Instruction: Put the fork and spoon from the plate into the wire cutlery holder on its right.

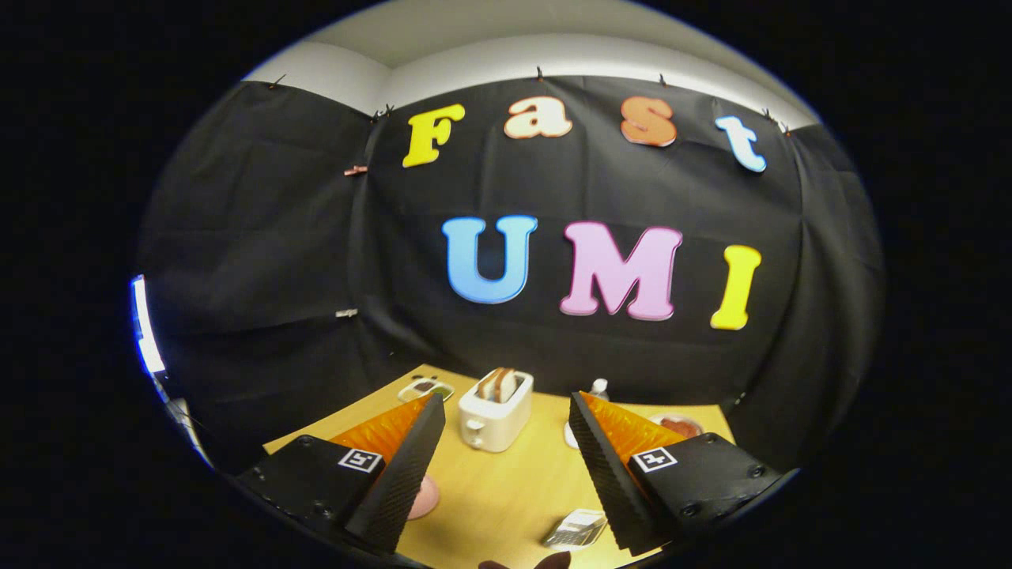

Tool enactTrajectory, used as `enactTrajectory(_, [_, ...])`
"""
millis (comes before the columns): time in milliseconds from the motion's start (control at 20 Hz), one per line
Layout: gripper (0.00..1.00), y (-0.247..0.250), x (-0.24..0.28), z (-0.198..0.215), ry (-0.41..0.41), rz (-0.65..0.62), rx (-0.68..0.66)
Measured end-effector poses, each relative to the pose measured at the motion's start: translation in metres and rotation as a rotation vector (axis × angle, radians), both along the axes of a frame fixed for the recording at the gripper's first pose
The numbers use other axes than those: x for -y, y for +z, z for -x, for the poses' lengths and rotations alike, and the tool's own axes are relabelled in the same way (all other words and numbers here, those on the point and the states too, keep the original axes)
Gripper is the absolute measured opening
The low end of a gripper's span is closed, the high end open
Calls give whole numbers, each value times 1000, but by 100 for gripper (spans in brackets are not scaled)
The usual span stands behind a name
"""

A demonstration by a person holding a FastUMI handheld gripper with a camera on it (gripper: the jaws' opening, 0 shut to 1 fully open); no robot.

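Observation:
My gripper (pixel 506 399) is held open above the wooden table (pixel 506 482), with nothing between its fingers. A pink plate (pixel 425 498) peeks out beside the left finger (pixel 403 466), which hides most of it. The wire cutlery holder (pixel 575 528) stands low on the table just inside the right finger (pixel 605 466), to the right of the plate. What lies on the plate is hidden.
A white toaster (pixel 496 412) with bread slices in it stands beyond the fingertips. Behind it are a small dish (pixel 425 389), a bottle (pixel 598 388) and a plate with something red (pixel 677 426). A dark rounded shape (pixel 526 563) shows below the fingers.

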State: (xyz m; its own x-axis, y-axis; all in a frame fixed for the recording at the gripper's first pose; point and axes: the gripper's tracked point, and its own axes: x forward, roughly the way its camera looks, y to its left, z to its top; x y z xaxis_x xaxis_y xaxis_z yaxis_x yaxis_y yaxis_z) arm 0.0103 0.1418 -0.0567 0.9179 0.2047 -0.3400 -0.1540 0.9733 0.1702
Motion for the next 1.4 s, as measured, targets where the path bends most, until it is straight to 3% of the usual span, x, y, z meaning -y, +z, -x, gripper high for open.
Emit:
enactTrajectory(400, [97, -122, -118, 40, 164, -129, -546])
enactTrajectory(650, [81, -217, -182, 62, 254, -88, -802])
enactTrajectory(850, [69, -277, -215, 62, 262, -43, -920])
enactTrajectory(1050, [69, -328, -233, 67, 254, 18, -1003])
enactTrajectory(1150, [56, -344, -238, 70, 234, 29, -1039])
enactTrajectory(1400, [55, -365, -241, 66, 185, 61, -1075])
